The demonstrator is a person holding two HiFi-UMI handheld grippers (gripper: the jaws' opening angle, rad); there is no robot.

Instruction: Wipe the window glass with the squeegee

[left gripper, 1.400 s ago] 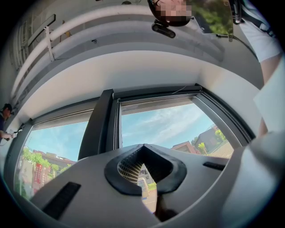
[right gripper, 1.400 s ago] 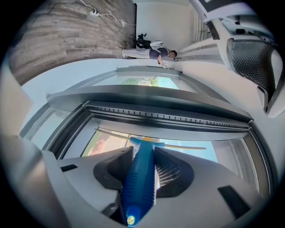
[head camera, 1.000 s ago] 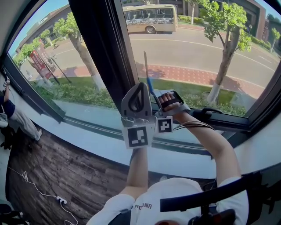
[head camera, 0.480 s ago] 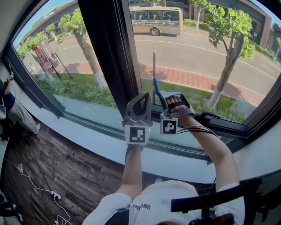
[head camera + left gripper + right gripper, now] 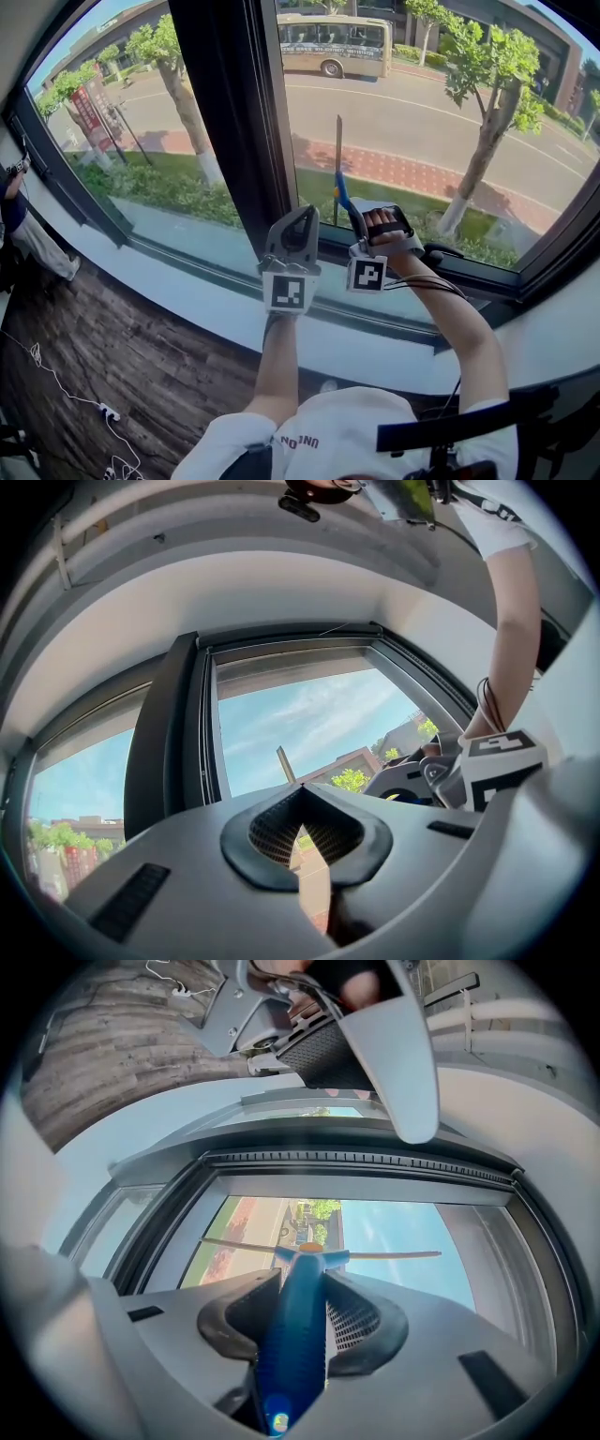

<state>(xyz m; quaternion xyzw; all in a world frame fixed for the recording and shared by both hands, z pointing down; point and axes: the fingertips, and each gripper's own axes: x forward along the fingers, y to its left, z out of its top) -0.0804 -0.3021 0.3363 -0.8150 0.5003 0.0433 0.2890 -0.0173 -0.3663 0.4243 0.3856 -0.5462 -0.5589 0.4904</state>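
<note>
A sunlit street lies beyond the window glass (image 5: 422, 122). The right claw (image 5: 302, 1305) grasps the squeegee (image 5: 337, 159) by its blue handle, blade near the pane. It is best pressed flat and drawn evenly. The left claw (image 5: 305, 829) is clenched, empty.

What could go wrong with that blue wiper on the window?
The squeegee is held only by its slim blue handle in the right gripper, so it might twist or slip when pressed on the glass. The left gripper, shut and empty, sits close beside it and could bump it.
</note>
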